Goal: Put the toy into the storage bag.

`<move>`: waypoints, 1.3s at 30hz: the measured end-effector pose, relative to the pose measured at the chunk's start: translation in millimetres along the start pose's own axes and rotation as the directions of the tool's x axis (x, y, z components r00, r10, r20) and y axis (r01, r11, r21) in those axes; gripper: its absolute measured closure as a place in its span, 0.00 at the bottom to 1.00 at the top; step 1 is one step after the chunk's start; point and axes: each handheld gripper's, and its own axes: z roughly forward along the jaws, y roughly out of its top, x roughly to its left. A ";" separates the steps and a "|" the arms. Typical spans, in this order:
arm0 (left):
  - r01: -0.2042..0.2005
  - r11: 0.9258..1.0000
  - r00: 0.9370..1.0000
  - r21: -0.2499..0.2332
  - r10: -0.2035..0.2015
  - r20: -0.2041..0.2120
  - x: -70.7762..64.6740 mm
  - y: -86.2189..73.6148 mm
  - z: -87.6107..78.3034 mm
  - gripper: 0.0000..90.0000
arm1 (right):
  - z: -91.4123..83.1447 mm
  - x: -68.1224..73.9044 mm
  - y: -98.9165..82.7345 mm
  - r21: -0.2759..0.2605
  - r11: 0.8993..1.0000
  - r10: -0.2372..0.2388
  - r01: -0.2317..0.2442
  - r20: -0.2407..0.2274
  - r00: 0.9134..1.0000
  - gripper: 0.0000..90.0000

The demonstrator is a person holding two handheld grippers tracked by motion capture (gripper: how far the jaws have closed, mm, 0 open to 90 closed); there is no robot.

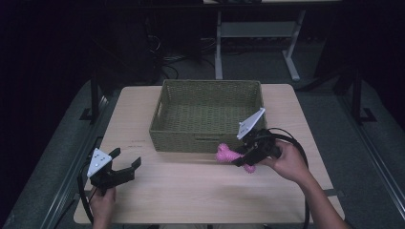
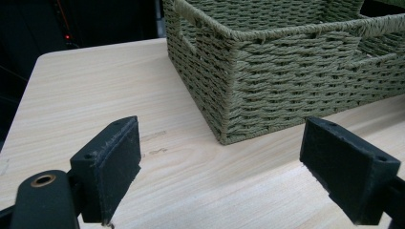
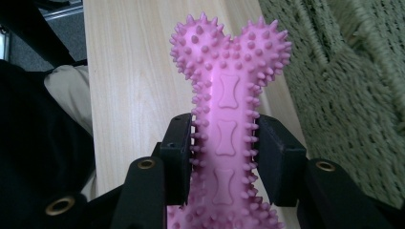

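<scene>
Right gripper view: pink bone clamped

Bone (image 3: 228, 109), pink and spiked, sits gripped at its shaft by the right gripper (image 3: 224, 160), just in front of the basket (image 1: 181, 138) on the table (image 1: 191, 191). Left gripper (image 2: 219, 167) hangs released, well apart, near the table's left edge.

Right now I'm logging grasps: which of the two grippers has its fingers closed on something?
The right gripper, clamped on the pink spiky bone toy; the left gripper is open, holding nothing.
</scene>
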 end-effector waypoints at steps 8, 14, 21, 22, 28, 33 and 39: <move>-0.009 1.000 1.000 0.005 0.009 -0.001 -0.5 0.2 0.8 0.15 | -7.6 -2.8 3.8 0.000 1.000 0.000 0.000 -0.001 1.000 0.65; -0.012 1.000 1.000 0.007 0.012 -0.003 0.4 0.3 0.9 0.15 | -14.2 -7.1 8.6 -0.001 1.000 0.001 -0.001 0.005 1.000 0.65; -0.010 1.000 1.000 0.005 0.010 -0.001 0.3 0.4 2.3 0.15 | -23.4 -12.7 15.6 -0.006 1.000 -0.001 0.001 0.014 1.000 0.65; -0.010 1.000 1.000 0.004 0.010 -0.002 -0.1 0.5 2.4 0.15 | -25.4 -13.9 17.0 -0.005 1.000 -0.003 0.003 0.017 1.000 0.65; -0.013 1.000 1.000 0.008 0.013 -0.001 0.1 0.6 2.6 0.15 | -36.9 -23.3 27.1 -0.009 1.000 0.002 -0.002 0.019 1.000 0.65; -0.012 1.000 1.000 0.008 0.012 -0.002 0.4 0.6 2.5 0.15 | -43.4 -33.2 36.9 -0.006 1.000 0.003 -0.002 0.017 1.000 0.65; -0.010 1.000 1.000 0.004 0.010 -0.001 0.0 0.8 1.7 0.15 | -49.3 -50.3 48.3 0.001 1.000 0.016 -0.016 0.017 1.000 0.65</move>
